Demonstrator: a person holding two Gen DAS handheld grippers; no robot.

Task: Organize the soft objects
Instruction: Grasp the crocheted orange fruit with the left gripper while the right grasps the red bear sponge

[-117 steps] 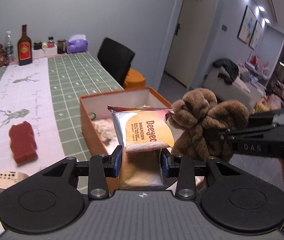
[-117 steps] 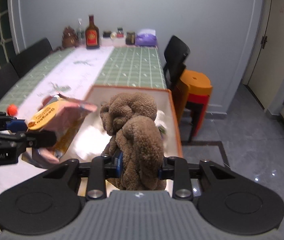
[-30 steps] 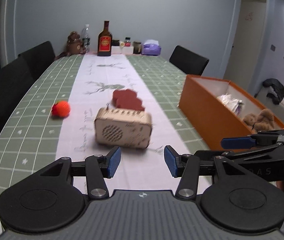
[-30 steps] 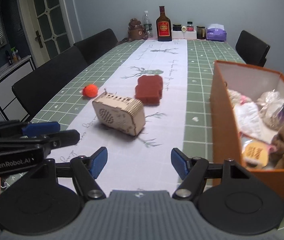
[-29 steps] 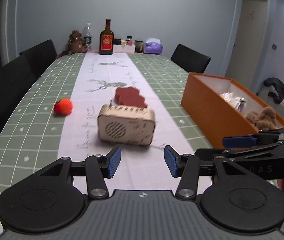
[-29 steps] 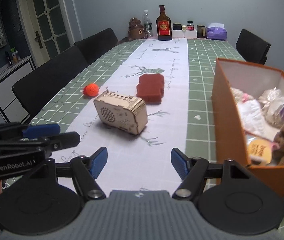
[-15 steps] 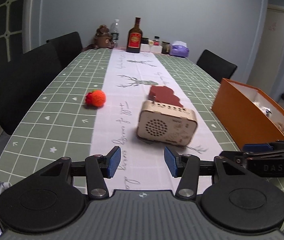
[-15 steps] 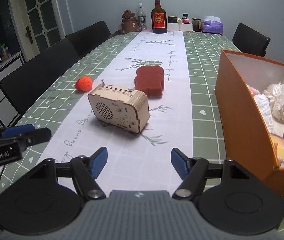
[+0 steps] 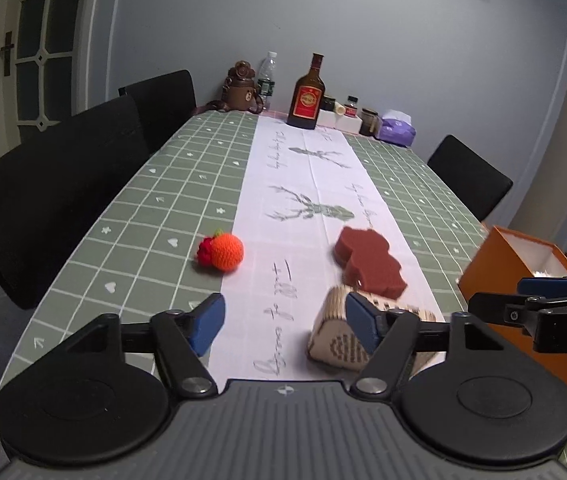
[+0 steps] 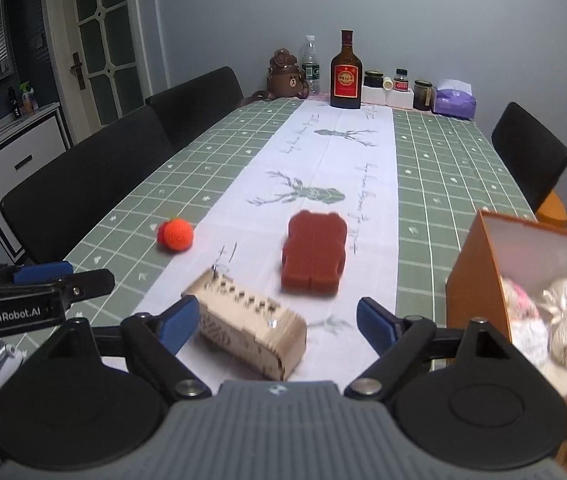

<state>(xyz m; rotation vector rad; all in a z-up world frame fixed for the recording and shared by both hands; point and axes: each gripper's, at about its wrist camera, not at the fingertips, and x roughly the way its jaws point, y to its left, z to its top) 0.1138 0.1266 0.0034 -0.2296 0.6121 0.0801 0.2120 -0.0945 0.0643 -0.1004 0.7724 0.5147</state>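
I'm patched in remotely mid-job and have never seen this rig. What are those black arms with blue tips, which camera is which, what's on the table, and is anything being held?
No robot here: a person holds a two-finger gripper in each hand, with a fisheye camera on each looking along its fingers. One picture looks past the left gripper, the other past the right gripper. Each gripper also shows at the edge of the other's view. Both have just been opening and hold nothing.

On the checked tablecloth lie an orange knitted ball, a dark red sponge and a wooden radio-like box. The orange box on the right already holds soft things. Bottles and jars stand at the far end.
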